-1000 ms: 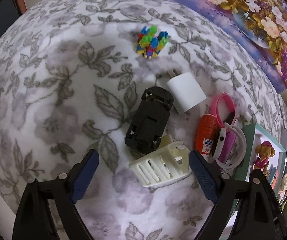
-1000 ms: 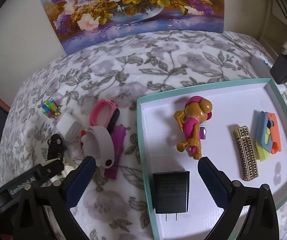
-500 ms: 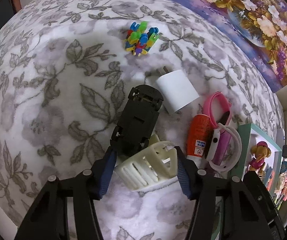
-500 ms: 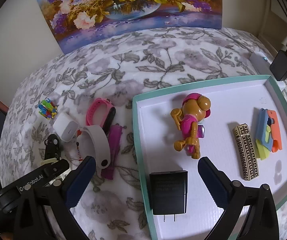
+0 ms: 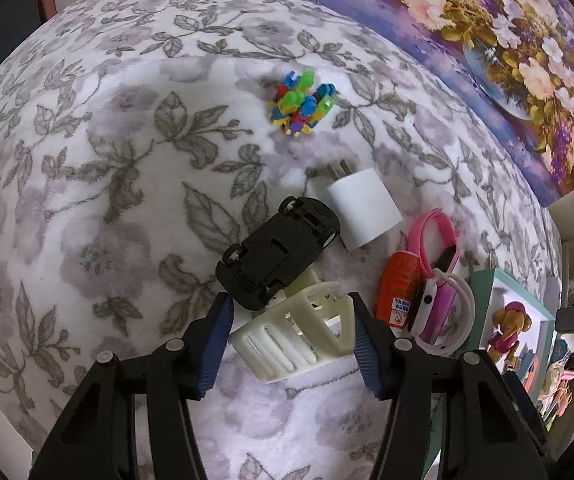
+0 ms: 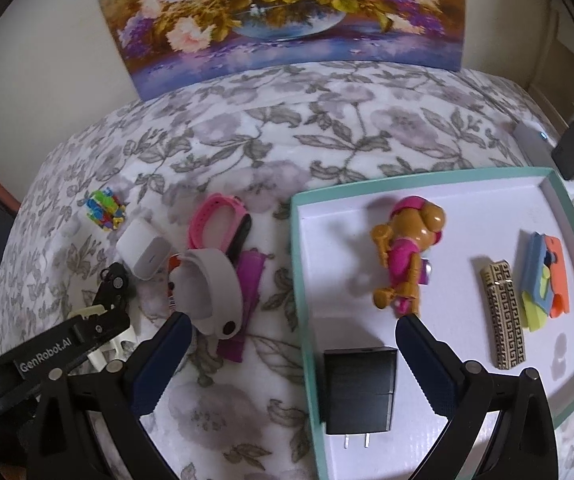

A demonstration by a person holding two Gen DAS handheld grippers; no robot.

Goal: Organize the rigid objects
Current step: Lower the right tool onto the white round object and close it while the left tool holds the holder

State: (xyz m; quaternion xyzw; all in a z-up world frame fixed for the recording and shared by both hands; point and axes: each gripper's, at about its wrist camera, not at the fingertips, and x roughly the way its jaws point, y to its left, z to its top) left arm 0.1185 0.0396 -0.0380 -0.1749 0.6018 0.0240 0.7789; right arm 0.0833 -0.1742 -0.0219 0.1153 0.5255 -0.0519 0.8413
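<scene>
In the left wrist view my left gripper point(image 5: 291, 324) is shut on a cream slatted hair claw clip point(image 5: 295, 340), both blue pads pressing its ends on the flowered blanket. An upturned black toy car point(image 5: 277, 252) leans on the clip's far side. Beyond lie a white charger point(image 5: 361, 214) and a cluster of coloured blocks point(image 5: 301, 106). My right gripper point(image 6: 293, 332) hangs open over the left rim of the teal tray point(image 6: 299, 280), holding nothing. A black charger point(image 6: 359, 388) lies in the tray below it.
An orange tube point(image 5: 401, 288), a pink band point(image 6: 215, 220), a pale watch point(image 6: 211, 292) and a purple strap point(image 6: 247, 300) lie between clip and tray. The tray also holds a toy dog point(image 6: 407, 256), a patterned bar point(image 6: 503, 316) and coloured clips point(image 6: 543, 276). A flower painting point(image 6: 287, 8) stands behind.
My left gripper's jaws have come together from wide apart onto the cream clip, and the gripper sits closer to it. The right gripper has kept still.
</scene>
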